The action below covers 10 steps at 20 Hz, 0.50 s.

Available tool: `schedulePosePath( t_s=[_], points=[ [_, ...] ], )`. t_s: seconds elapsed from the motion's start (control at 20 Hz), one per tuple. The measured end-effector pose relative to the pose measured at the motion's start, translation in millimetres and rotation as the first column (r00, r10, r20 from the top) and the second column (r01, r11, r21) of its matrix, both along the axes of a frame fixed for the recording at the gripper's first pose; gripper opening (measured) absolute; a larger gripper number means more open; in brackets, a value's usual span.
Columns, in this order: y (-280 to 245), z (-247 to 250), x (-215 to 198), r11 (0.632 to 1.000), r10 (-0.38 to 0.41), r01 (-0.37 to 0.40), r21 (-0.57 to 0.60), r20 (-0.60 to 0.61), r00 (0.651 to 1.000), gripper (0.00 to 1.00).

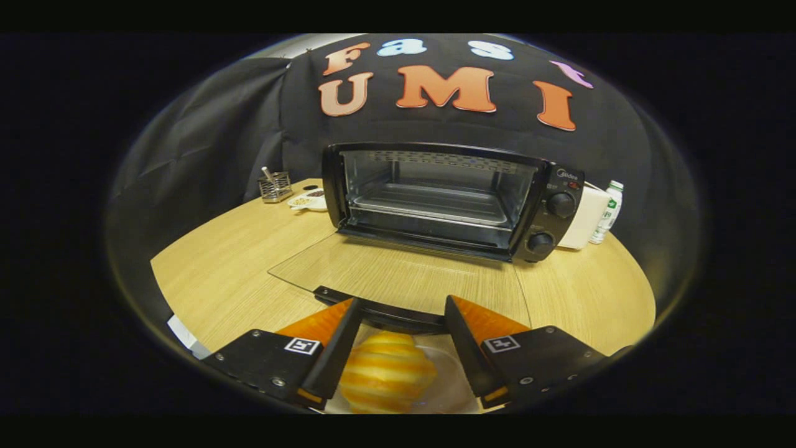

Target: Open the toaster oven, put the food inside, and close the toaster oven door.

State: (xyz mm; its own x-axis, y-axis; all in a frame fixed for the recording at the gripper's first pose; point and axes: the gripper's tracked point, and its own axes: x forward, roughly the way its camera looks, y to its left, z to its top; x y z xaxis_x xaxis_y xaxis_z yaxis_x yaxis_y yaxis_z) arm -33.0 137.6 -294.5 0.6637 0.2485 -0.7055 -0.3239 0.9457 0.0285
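Observation:
The black toaster oven [547, 186] stands on the wooden table [217, 274] beyond the fingers, cavity open, with a metal tray [435, 208] inside. Its glass door [398, 274] lies folded down flat toward me, and its dark handle [379, 316] sits just ahead of the fingertips. The food, a yellow-orange striped bun [387, 372], rests on a white plate [449, 389] between the fingers. My gripper [403, 302] is open and straddles the bun: the left finger is at its side, while a gap shows on the right.
Two knobs [561, 204] are on the oven's right panel. A white box [584, 218] and a small bottle [607, 211] stand right of the oven. A wire holder [275, 185] and a small white dish [311, 200] sit to its left.

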Motion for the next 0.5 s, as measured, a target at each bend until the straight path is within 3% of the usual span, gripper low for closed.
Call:
schedulePosePath(
  t_s=[0.25, 0.5],
  points=[
    [-1.2, 5.5, -2.7, 0.999, 0.019, -0.017, -0.035, 0.047, 0.999, 0.81],
    [-6.6, 5.6, -10.3, 0.987, 0.090, -0.076, -0.141, 0.102, 0.991, 0.86]
  ],
)
